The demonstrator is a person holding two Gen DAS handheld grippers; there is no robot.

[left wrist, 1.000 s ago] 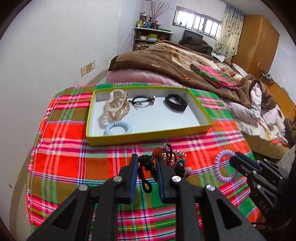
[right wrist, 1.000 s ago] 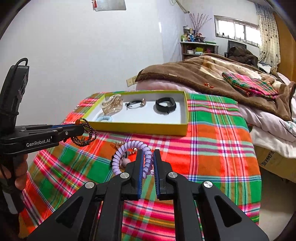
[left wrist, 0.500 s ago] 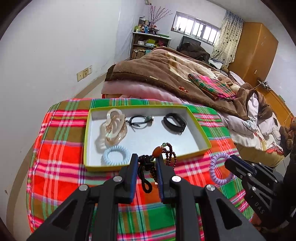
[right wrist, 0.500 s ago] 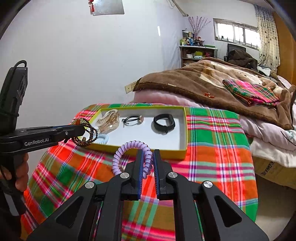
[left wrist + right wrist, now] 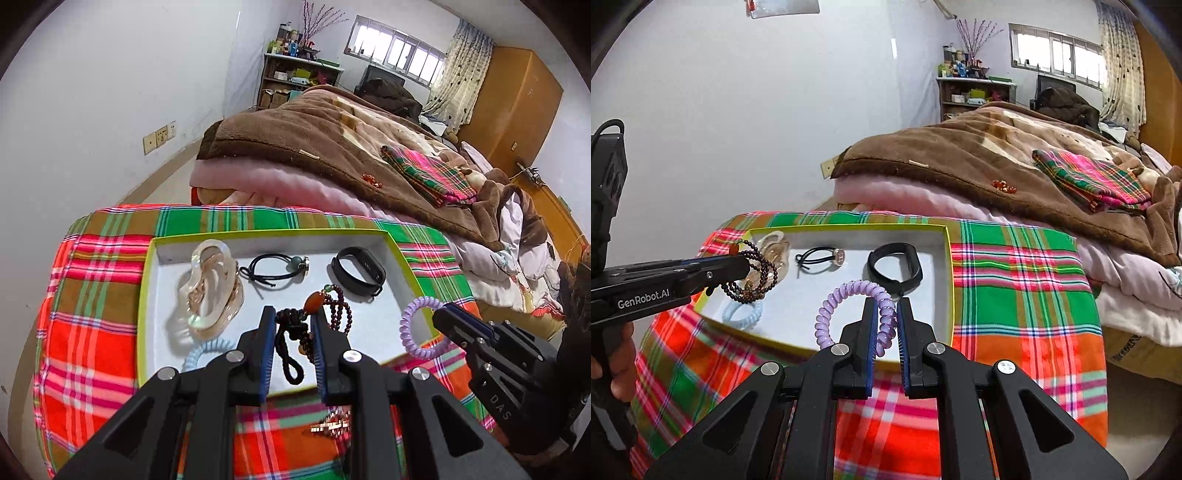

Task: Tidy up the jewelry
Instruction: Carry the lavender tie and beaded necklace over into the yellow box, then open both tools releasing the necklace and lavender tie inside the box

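My left tongs (image 5: 291,325) grip a dark bead bracelet (image 5: 332,306) above the middle of the tray (image 5: 146,295). My right tongs (image 5: 886,317) pinch a purple coil tie (image 5: 849,295) over the tray's near right part. Inside lie a clear claw clip (image 5: 210,291), a black hair tie (image 5: 273,267), a black band (image 5: 358,271) and a blue coil (image 5: 203,352).

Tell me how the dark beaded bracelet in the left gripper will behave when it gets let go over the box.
The beaded bracelet looks floppy: its loops and cord sag below the left gripper, so it will probably drop in a heap. Its round beads may spread or roll slightly on the smooth floor of the box. The dangling cord could snag on a finger on release.
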